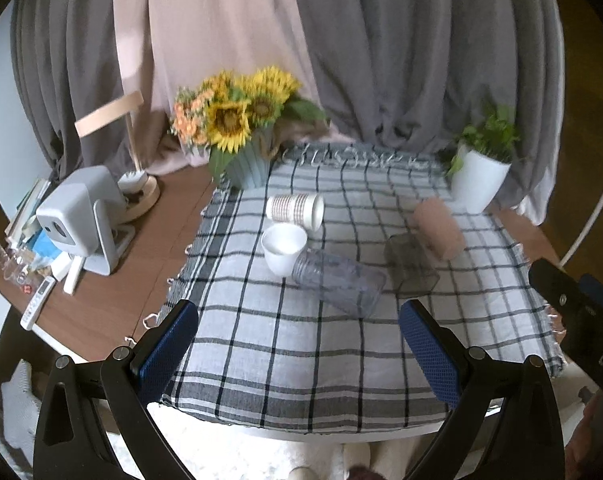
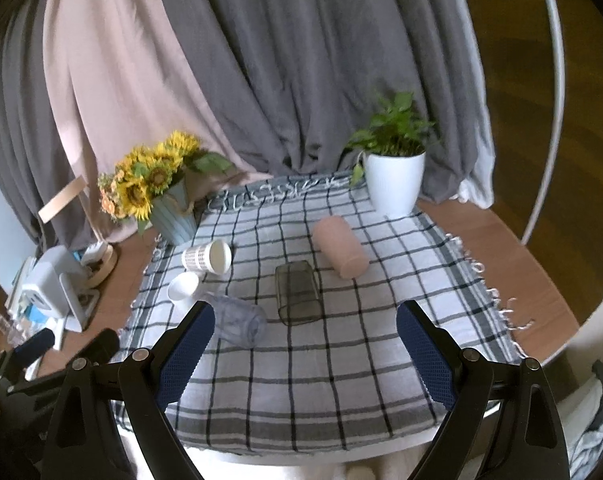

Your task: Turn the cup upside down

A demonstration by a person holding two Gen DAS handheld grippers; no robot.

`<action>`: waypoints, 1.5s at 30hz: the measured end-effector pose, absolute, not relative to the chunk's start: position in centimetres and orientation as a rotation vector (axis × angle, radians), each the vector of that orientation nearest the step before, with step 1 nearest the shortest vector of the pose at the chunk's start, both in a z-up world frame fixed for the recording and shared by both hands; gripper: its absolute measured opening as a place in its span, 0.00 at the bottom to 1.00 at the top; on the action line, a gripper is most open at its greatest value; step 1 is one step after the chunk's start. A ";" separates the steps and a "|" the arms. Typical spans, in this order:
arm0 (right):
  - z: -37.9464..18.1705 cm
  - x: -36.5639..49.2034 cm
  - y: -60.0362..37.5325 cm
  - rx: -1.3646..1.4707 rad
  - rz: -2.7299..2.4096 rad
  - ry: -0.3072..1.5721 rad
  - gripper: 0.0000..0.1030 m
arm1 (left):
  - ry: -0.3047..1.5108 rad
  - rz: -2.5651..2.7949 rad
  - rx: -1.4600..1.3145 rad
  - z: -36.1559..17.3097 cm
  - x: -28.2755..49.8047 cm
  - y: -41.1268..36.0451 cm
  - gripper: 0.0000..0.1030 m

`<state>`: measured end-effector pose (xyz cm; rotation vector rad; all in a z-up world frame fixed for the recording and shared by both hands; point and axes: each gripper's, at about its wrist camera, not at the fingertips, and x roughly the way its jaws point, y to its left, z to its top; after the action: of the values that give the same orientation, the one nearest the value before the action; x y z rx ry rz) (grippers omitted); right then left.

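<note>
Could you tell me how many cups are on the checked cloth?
5: patterned paper cup rear left, white cup beside it, clear cup front, smoky cup centre, pink cup right.

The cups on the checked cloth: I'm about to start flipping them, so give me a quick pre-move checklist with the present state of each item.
1. Left gripper open, empty: ok.
2. Right gripper open, empty: ok.
3. White cup upright, mouth up: ok.
4. Clear ribbed cup free of the white cup: cannot tell, they look close or touching.
5. Dark square cup, pink cup and patterned paper cup standing: not ok, all on their sides.
</note>
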<state>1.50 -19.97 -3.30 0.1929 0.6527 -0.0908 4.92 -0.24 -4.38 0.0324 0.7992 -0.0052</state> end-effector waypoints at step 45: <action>-22.7 27.3 -20.7 0.104 0.189 1.266 0.68 | 1.095 0.349 0.032 -14.3 19.2 -3.9 1.00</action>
<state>27.31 -20.74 -22.74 0.1043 1.2661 0.1892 19.25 -3.85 -14.31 0.0323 1.0954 0.3493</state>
